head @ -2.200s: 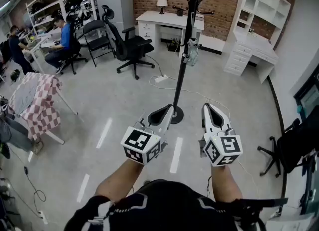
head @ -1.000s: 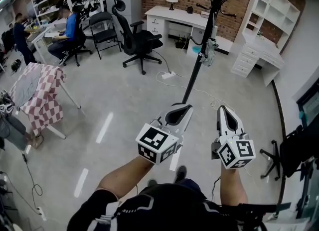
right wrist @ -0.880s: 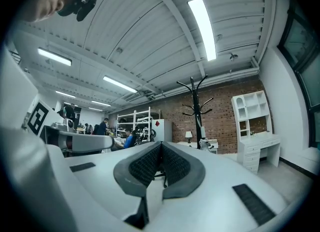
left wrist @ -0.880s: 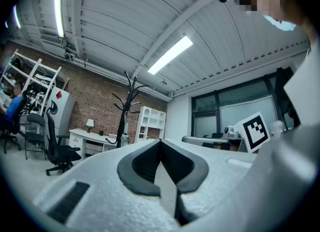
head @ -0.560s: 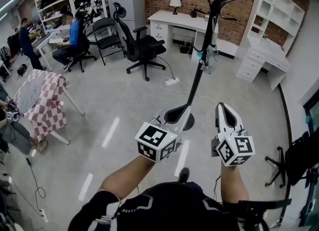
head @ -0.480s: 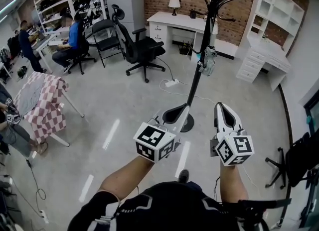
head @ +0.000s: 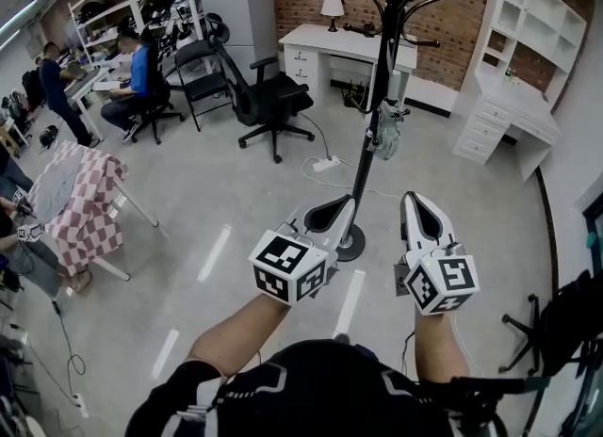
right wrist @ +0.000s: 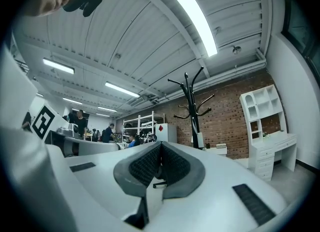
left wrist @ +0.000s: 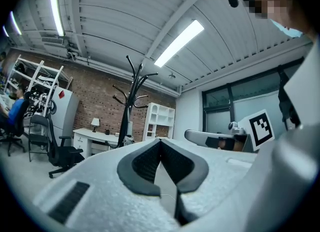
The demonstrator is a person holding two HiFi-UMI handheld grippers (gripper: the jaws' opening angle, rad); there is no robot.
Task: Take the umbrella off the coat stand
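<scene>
Folded umbrella [head: 384, 131] is hung midway up the coat stand [head: 386, 40]; judged light, soft, best gripped round its body; left gripper [head: 341, 203] and right gripper [head: 413, 200] are clenched, empty, well apart from it.

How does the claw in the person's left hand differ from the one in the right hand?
The left gripper is tilted, pointing diagonally towards the foot of the coat stand; the right gripper points almost straight ahead. The left gripper's cube bears a different marker pattern from the right gripper's cube. Both are white, with fingers together and nothing held; the umbrella hangs on the stand, untouched.
</scene>
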